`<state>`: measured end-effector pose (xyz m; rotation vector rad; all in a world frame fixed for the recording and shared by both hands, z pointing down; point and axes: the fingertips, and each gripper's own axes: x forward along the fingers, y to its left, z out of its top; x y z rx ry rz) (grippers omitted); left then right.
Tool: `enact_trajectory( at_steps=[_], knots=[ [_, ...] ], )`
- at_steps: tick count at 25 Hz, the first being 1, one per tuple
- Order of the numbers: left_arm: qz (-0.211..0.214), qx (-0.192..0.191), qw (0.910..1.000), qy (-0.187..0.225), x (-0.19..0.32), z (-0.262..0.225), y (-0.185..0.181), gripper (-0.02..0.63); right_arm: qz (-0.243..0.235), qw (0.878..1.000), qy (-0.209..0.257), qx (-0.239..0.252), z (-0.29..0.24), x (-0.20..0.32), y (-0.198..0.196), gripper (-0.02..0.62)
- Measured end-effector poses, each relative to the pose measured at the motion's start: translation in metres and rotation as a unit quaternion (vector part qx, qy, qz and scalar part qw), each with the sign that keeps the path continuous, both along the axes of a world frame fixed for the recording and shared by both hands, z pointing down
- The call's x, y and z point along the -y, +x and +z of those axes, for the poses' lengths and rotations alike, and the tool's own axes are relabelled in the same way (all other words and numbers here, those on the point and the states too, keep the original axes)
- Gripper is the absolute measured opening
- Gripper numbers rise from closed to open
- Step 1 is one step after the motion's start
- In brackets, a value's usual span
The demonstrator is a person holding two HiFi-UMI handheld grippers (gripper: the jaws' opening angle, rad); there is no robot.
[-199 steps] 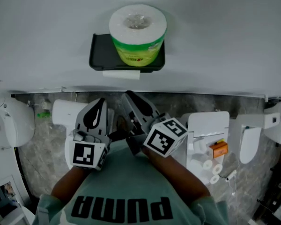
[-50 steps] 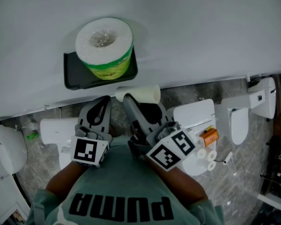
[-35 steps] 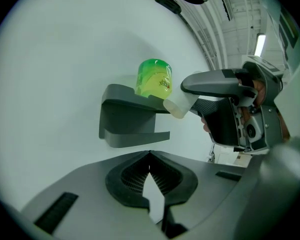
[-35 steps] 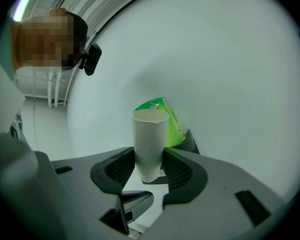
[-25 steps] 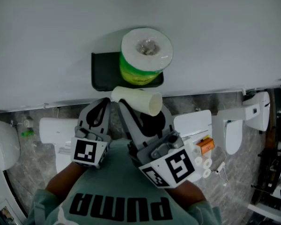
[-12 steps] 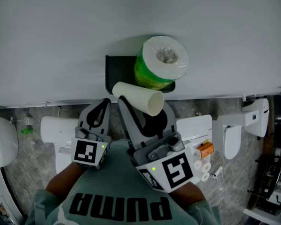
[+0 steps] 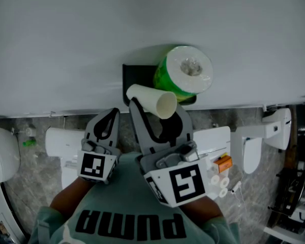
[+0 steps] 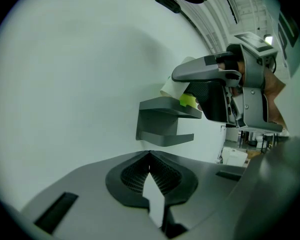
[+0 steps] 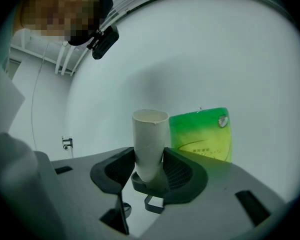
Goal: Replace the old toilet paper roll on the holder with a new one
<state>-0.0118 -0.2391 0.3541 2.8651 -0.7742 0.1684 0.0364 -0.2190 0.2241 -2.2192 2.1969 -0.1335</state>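
Observation:
The new toilet paper roll (image 7: 185,78) in green wrap stands on top of the black wall holder (image 7: 134,78). My right gripper (image 7: 157,113) is shut on the empty cardboard tube (image 7: 151,100), held just in front of and below the holder. In the right gripper view the tube (image 9: 150,139) stands upright between the pads, with the green roll (image 9: 202,134) behind it to the right. My left gripper (image 7: 108,118) hangs to the left of the right one, shut and empty. In the left gripper view the holder (image 8: 162,119) juts from the wall ahead, to the right of the jaws.
A plain white wall (image 7: 66,44) fills the upper half of the head view. Below it lie a marble floor and white toilets (image 7: 213,141); an orange box (image 7: 223,162) and small white rolls rest on one of them. Another fixture (image 7: 2,151) sits at the far left.
My right gripper has rolled with the tube in it, and its marker cube now faces the camera more squarely. The left gripper has hardly moved. The view has swung, so the holder sits further right.

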Motion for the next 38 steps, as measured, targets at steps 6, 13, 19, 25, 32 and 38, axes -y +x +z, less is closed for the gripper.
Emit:
enact_trajectory(
  at_steps=[6, 13, 19, 25, 32, 38],
  knots=[
    [0.006, -0.003, 1.0, -0.001, -0.002, 0.0, 0.003, 0.003, 0.043, 0.999, -0.006, -0.007, -0.003, 0.003, 0.007, 0.178],
    [0.022, -0.008, 0.9997, -0.003, -0.005, 0.0, 0.009, 0.003, 0.07, 0.997, -0.025, -0.033, -0.003, 0.001, 0.013, 0.178],
    [0.04, -0.012, 0.9991, -0.004, -0.002, 0.0, 0.012, 0.003, 0.092, 0.993, -0.048, -0.057, -0.002, 0.007, 0.013, 0.178],
    [0.055, -0.017, 0.9983, -0.008, -0.002, -0.001, 0.016, 0.003, 0.111, 0.989, -0.071, -0.067, 0.003, 0.008, 0.016, 0.178],
    [0.066, -0.019, 0.9976, -0.011, 0.012, -0.002, 0.012, 0.003, 0.102, 0.989, -0.086, -0.065, 0.009, 0.027, 0.006, 0.178],
    [0.067, -0.017, 0.9976, -0.006, 0.003, -0.002, 0.014, 0.003, 0.102, 0.991, -0.068, -0.058, 0.006, 0.017, 0.006, 0.178]
  ],
)
